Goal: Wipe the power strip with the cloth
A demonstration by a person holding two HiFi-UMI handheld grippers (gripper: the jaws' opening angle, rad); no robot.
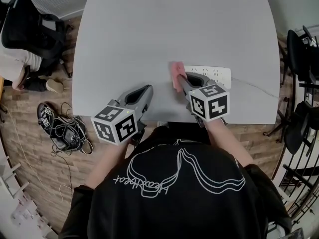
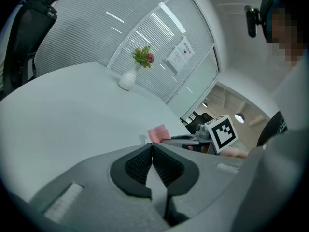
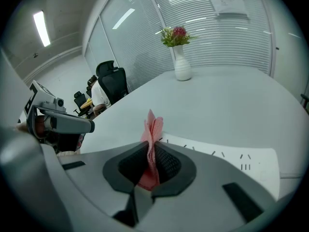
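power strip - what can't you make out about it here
Head view: the power strip has its left end covered by the cloth and the right gripper.
Right gripper view: its near edge lies behind the gripper's body; the sockets are too small to count.
Neither view shows whether cloth touches strip.

White table [image 1: 149, 34], wood floor [image 1: 25, 156], black office chair [image 1: 27, 21] off left edge, slatted blinds [image 3: 231, 33], ceiling strip light [image 3: 42, 28].

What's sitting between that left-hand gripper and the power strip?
Bare table, then the pink cloth pinched in the right gripper, beside the power strip. The head view shows it.
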